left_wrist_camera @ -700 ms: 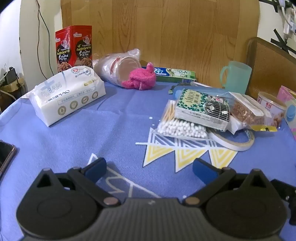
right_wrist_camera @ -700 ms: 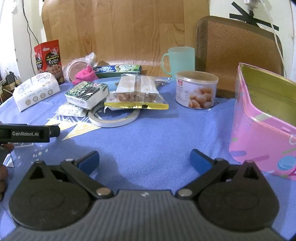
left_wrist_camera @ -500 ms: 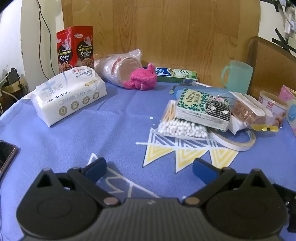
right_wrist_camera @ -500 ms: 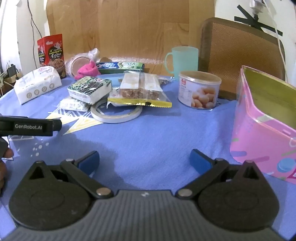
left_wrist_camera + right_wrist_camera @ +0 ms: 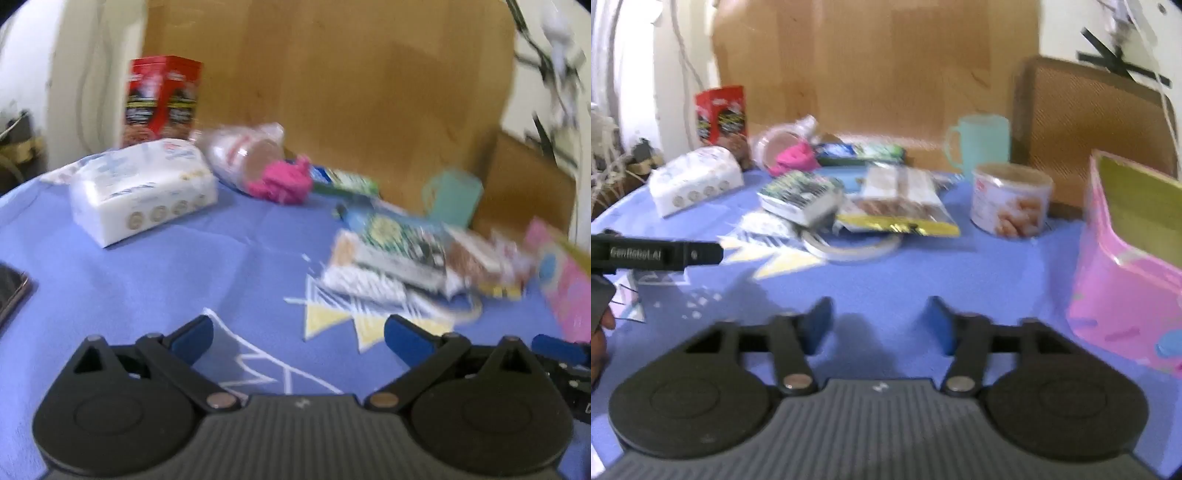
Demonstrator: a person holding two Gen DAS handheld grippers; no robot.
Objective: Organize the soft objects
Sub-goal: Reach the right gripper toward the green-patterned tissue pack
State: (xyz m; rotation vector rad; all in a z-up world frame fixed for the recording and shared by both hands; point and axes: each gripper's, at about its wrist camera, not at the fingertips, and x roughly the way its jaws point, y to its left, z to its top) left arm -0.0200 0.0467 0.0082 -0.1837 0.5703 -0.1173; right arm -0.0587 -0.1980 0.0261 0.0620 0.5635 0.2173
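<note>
Pink soft cloth (image 5: 282,181) lies far back on desk (image 5: 221,266), touching wrapped cup stack (image 5: 240,157) | left tool (image 5: 297,334) spread, empty, low, likely aiming for it | right tool (image 5: 877,321) partly spread, empty | pink tin (image 5: 1126,258) open, probable bin.

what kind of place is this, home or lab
Most likely a home: a table under a blue patterned tablecloth crowded with household items, such as a tissue pack and a mint mug, beside a woven chair.
</note>
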